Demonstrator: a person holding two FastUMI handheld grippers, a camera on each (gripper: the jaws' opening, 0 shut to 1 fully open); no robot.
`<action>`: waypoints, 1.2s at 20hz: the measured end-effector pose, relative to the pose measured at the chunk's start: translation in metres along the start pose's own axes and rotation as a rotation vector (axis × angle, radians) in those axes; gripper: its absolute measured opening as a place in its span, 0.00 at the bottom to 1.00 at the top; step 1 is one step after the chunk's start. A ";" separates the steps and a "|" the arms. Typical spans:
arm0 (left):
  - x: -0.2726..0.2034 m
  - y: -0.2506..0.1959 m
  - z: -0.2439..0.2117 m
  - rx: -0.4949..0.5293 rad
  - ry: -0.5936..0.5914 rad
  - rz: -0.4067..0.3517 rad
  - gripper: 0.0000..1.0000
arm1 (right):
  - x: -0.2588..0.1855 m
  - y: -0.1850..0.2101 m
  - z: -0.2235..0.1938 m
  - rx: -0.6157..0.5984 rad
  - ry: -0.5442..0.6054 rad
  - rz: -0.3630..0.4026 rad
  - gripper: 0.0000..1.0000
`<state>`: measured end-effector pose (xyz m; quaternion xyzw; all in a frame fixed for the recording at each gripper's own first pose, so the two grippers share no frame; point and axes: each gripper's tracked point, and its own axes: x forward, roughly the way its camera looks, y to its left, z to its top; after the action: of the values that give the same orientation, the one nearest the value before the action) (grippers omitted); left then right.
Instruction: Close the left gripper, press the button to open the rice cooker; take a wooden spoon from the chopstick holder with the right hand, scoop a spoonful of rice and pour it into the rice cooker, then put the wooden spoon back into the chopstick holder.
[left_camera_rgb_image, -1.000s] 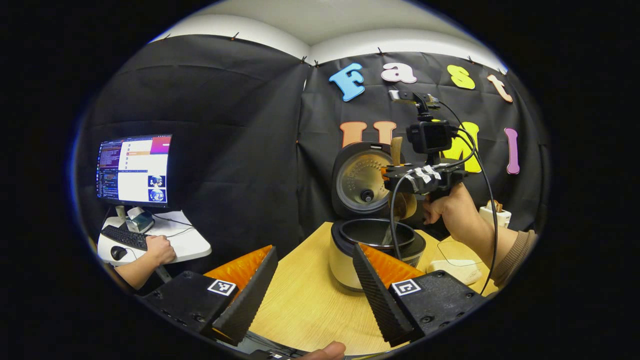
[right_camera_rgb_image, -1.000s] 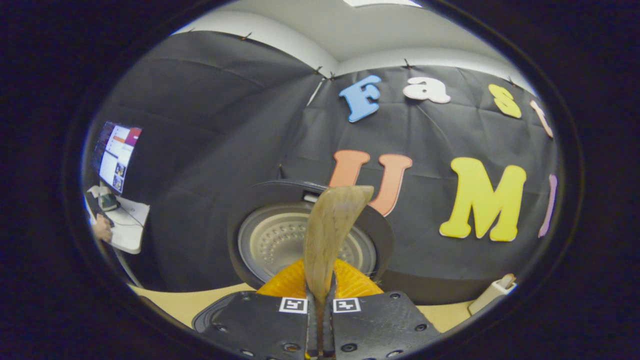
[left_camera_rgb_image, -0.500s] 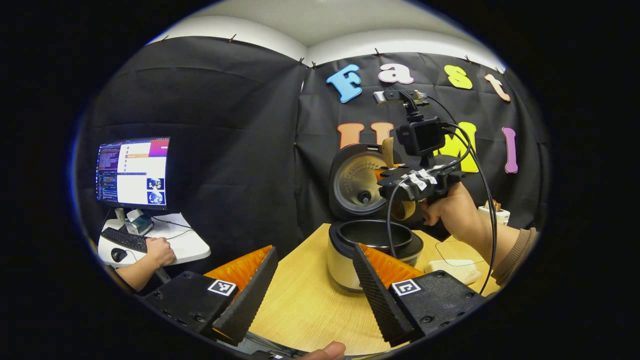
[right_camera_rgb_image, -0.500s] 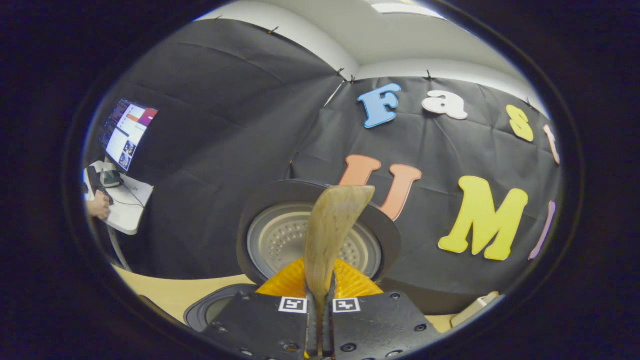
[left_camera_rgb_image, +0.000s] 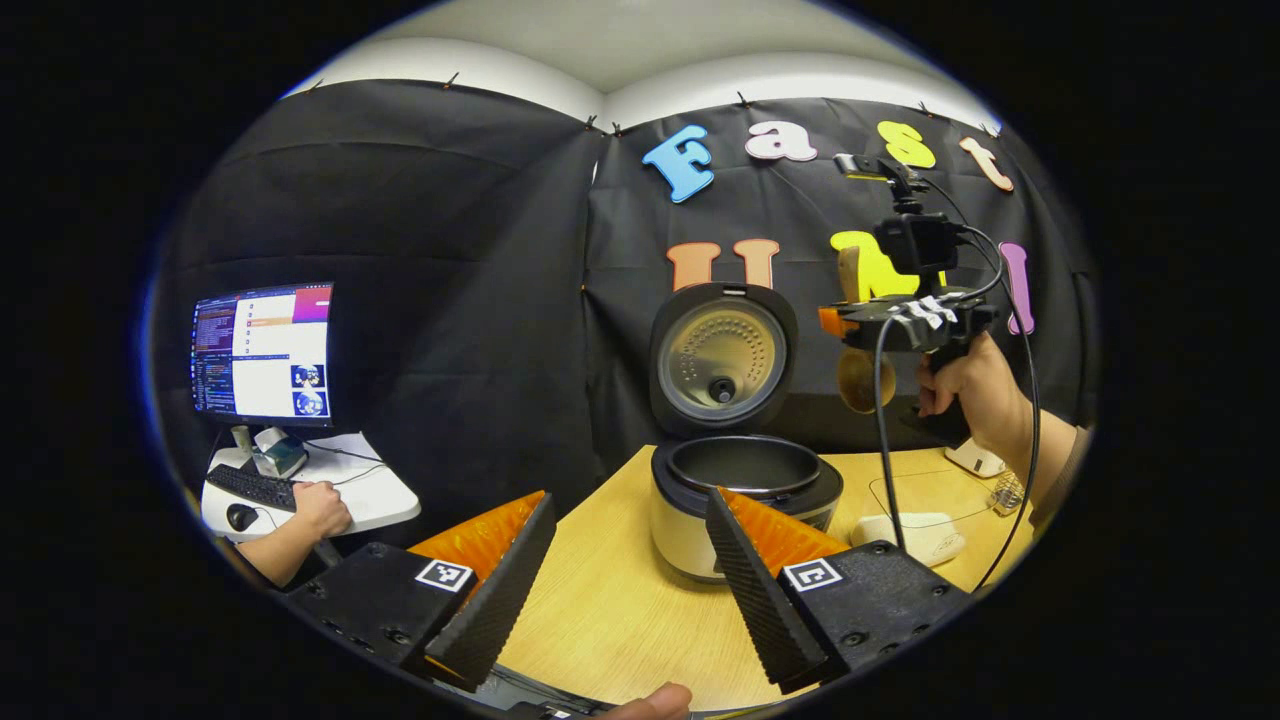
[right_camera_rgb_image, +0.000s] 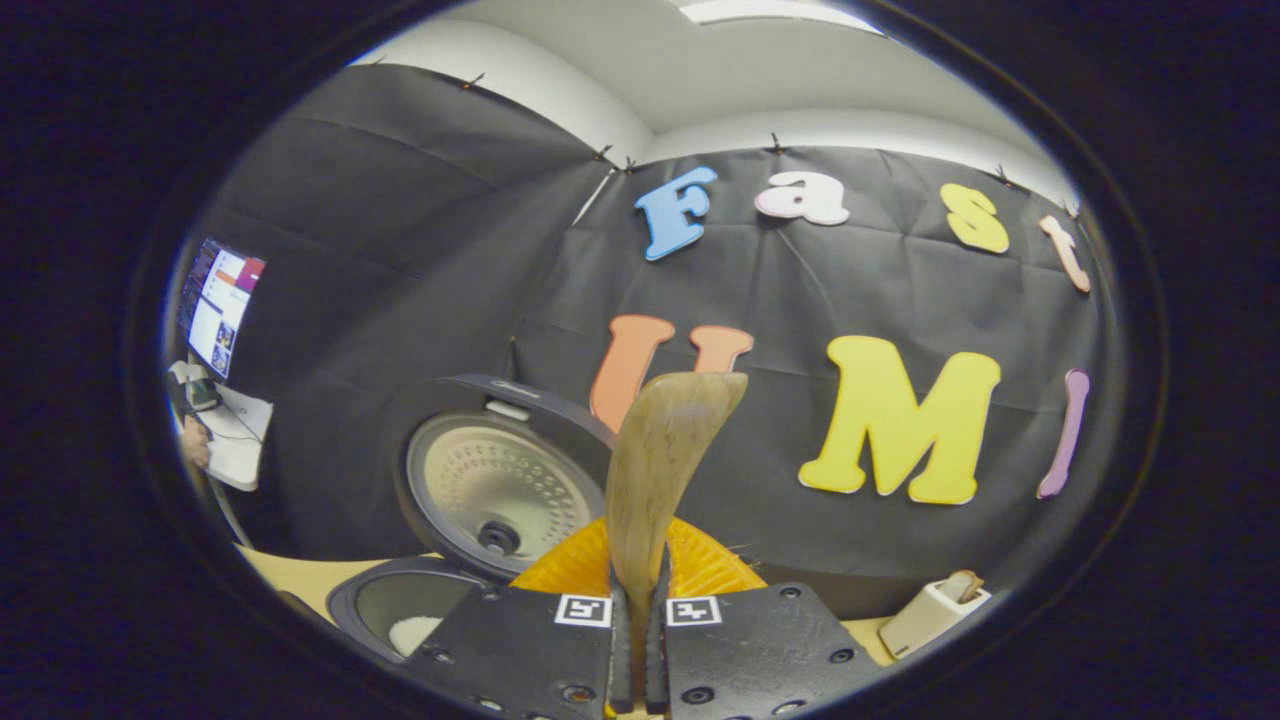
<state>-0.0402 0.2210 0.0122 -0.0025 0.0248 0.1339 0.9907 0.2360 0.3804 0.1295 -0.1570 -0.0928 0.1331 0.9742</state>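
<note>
Rice cooker (left_camera_rgb_image: 745, 480) lid up, so button press done; white rice patch in pot seen in right gripper view, pour looks done; left: return spoon to chopstick holder (right_camera_rgb_image: 932, 612), right of cooker on surface (left_camera_rgb_image: 610, 600). Right claw (right_camera_rgb_image: 637, 640) clamped on wooden spoon (right_camera_rgb_image: 660, 470) handle, bowl hanging below claw, right of cooker lid. Left claw (left_camera_rgb_image: 630, 570) wide, empty, in front of cooker.

- Both views are evenly lit from above; a bright ceiling panel (right_camera_rgb_image: 770, 12) shows at the top of the right gripper view.
- The monitor (left_camera_rgb_image: 262, 348) glows brightly against the dark cloth.
- Fisheye bending curves the edges strongly.
- The rice cooker (left_camera_rgb_image: 735, 440) lid shines softly; shadows stay faint.
</note>
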 end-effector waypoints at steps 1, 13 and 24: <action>0.000 -0.003 0.000 -0.005 -0.001 -0.005 0.97 | -0.004 -0.015 -0.001 0.000 0.001 -0.019 0.05; 0.000 -0.020 -0.001 0.014 -0.001 -0.018 0.97 | -0.067 -0.221 -0.069 0.023 0.084 -0.240 0.05; 0.006 -0.019 -0.009 0.005 0.024 0.002 0.97 | -0.124 -0.364 -0.175 0.121 0.222 -0.411 0.09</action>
<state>-0.0294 0.2043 0.0030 -0.0015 0.0369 0.1346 0.9902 0.2412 -0.0376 0.0688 -0.0898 -0.0069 -0.0805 0.9927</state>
